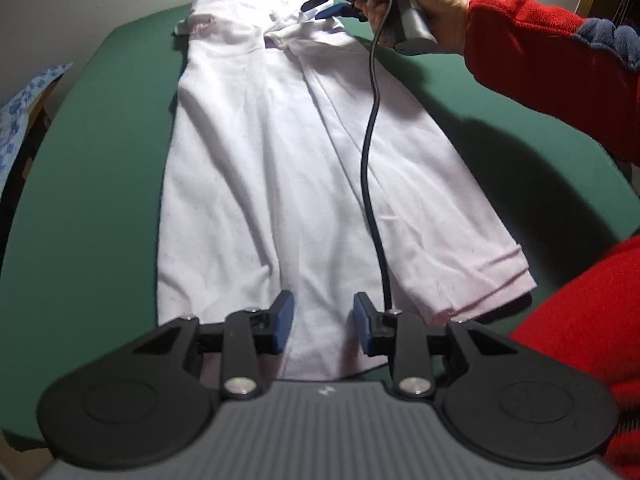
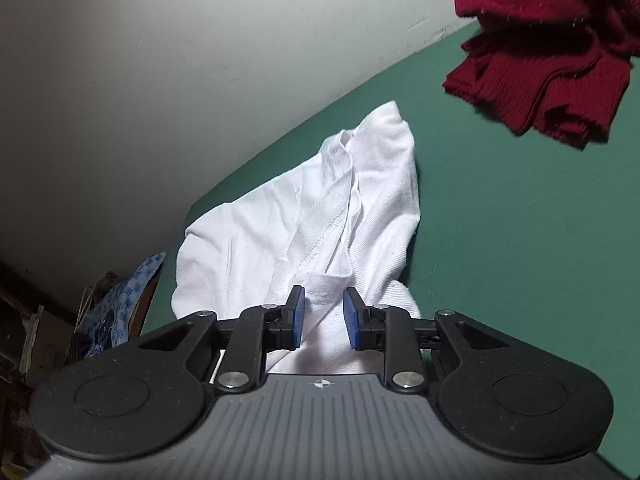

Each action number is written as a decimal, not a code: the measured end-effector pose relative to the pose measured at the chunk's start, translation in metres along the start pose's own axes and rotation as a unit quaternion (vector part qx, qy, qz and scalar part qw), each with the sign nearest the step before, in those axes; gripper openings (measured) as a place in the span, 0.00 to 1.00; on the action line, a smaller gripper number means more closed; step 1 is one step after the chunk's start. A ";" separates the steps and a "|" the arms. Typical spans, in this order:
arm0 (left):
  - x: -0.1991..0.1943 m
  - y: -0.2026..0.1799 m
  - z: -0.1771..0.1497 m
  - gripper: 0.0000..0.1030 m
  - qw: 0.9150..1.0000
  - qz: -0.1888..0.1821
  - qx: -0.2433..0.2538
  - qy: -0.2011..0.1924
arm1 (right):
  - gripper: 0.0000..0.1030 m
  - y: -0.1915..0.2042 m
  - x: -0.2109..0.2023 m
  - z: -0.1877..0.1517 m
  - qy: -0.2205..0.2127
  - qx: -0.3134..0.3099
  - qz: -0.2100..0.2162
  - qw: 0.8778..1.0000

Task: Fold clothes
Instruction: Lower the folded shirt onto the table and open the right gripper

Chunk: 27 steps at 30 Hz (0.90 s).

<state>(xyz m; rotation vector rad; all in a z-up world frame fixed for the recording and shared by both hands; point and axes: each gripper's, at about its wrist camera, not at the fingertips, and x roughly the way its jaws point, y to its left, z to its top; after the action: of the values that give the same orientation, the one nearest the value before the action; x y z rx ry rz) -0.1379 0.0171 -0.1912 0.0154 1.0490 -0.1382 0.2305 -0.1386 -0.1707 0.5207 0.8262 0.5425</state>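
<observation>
Both tongs (image 1: 324,326) (image 2: 324,316) part-open over white garment (image 1: 280,160).

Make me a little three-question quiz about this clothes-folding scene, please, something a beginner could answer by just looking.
1. True or false: the white garment lies spread on a green table.
2. What colour is the crumpled knit garment at the far corner in the right wrist view?
A) red B) yellow C) black
3. Do the left tongs and right tongs pinch the white cloth, or stand open over it?

Key
1. True.
2. A.
3. Both stand open, pads apart, with white cloth showing between them.
</observation>
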 end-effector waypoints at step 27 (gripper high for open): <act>-0.036 0.120 -0.022 0.53 0.996 -0.080 -0.001 -0.046 | 0.42 0.004 -0.164 -0.179 0.057 -0.076 -0.075 0.993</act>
<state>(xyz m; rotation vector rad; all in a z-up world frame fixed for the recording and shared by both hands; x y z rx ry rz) -0.1596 0.1418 -0.1777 -0.0772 0.9575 -0.2807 -0.0041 -0.2000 -0.1822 0.2875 0.9171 0.4947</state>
